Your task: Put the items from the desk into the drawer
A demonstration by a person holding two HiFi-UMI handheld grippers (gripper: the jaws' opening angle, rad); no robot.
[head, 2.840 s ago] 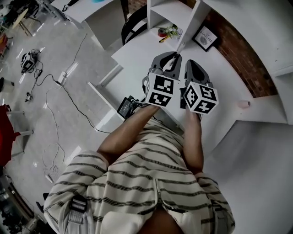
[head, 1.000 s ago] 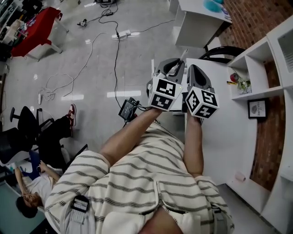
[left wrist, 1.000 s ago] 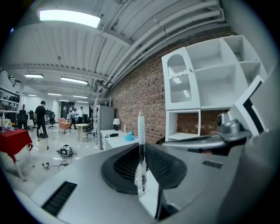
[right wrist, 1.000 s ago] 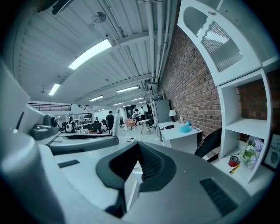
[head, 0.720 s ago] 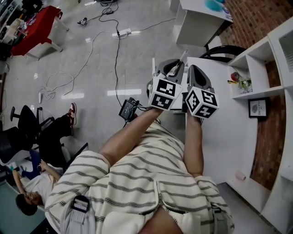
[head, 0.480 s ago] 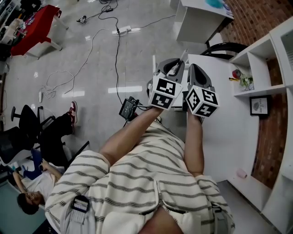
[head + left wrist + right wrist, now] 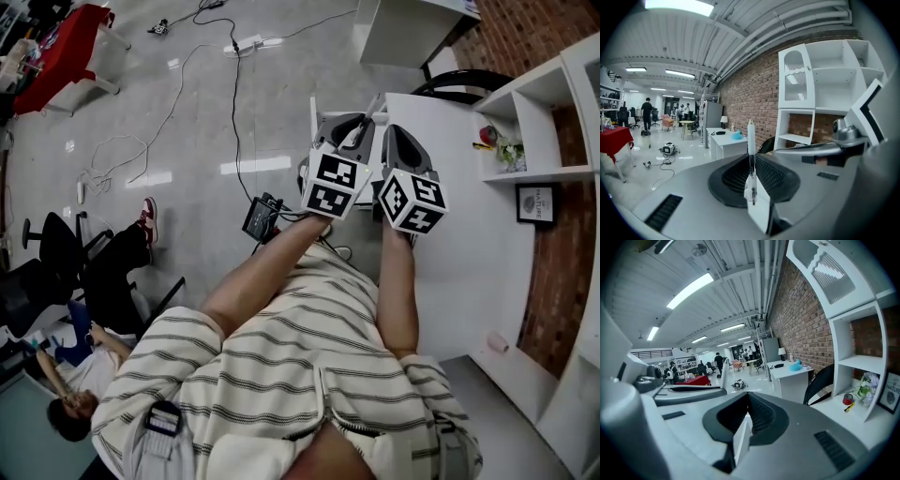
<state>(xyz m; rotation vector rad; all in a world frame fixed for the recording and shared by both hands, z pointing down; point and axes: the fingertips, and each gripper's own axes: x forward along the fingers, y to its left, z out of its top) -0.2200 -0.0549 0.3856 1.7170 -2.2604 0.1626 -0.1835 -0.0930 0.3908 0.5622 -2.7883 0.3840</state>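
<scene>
White pen point(image 7: 750, 140) stands clamped in the left gripper point(image 7: 752, 180); right gripper point(image 7: 740, 430) is pressed together, empty. Best keep that grip firm until over the drawer, not in sight

- Red table point(image 7: 56, 52) in the upper left of the head view, on a glossy grey floor point(image 7: 187, 141).
- Black cables point(image 7: 234, 94) trail across the floor at top centre.
- Black office chair point(image 7: 33, 281) at the left edge, with a seated person point(image 7: 80, 375) at lower left.
- Brick wall point(image 7: 548, 253) at right.
- Framed picture point(image 7: 537, 202) in a white shelf unit point(image 7: 553, 103).
</scene>
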